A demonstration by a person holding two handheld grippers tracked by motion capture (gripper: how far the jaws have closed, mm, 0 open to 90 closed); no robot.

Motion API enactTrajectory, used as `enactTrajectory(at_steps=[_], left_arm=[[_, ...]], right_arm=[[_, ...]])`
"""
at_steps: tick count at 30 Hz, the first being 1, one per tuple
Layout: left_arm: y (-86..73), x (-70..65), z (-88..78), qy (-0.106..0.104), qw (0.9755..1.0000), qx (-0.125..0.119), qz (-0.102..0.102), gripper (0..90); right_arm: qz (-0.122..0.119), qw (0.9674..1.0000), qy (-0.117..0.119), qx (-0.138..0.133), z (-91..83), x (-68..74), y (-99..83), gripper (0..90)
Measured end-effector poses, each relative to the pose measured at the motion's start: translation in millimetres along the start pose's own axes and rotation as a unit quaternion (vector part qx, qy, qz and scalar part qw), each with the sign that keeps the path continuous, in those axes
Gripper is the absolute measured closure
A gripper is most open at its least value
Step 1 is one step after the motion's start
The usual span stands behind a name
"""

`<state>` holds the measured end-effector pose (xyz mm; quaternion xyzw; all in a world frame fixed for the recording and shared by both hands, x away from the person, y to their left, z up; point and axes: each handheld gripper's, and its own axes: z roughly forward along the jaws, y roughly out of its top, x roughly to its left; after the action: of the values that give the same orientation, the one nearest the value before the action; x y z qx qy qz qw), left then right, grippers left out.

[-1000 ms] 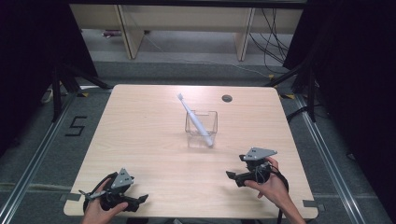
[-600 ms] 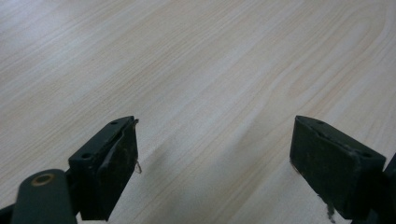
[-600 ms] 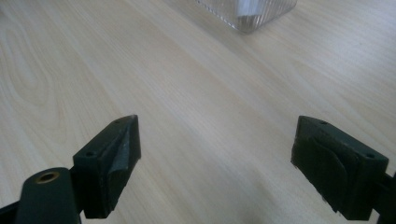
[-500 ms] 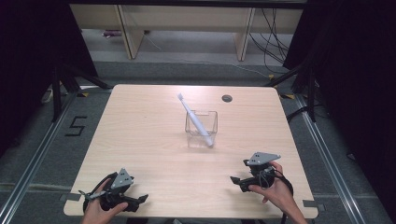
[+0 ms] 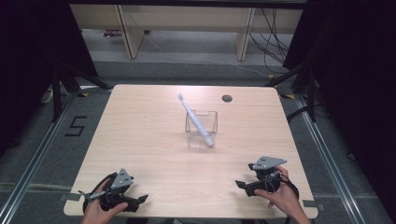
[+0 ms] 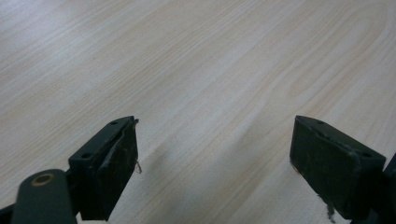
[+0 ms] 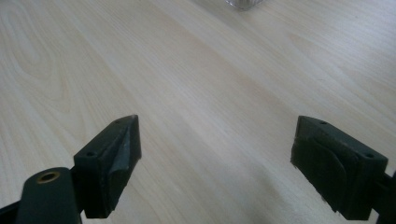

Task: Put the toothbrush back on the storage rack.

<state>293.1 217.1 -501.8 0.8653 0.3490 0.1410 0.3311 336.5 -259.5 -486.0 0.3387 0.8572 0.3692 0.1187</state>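
We see the table (image 5: 154, 140) broad and bare around its middle, where a clear box (image 5: 201, 128) holds a white tube (image 5: 196, 121) leaning out leftward. Near the front edge, well apart, our left gripper (image 5: 114, 199) and right gripper (image 5: 247, 179) both gape wide, empty.

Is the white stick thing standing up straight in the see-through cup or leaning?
Leaning. The white stick rests slanted in the clear cup, its top end poking out over the rim toward the far left.

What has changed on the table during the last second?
The right gripper moved back toward the person's edge of the table, jaws open and empty. The left gripper, the clear container and the white toothbrush leaning in it stayed where they were.
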Motion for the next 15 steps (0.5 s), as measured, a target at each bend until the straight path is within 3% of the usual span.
enactTrajectory(at_steps=[15], left_arm=[[-0.3, -0.6, 0.3, -0.003, 1.0, -0.001, -0.004, 14.9]], right_arm=[[-0.007, 0.9999, 0.004, 0.006, -5.1, 0.9, -6.9, 16.8]])
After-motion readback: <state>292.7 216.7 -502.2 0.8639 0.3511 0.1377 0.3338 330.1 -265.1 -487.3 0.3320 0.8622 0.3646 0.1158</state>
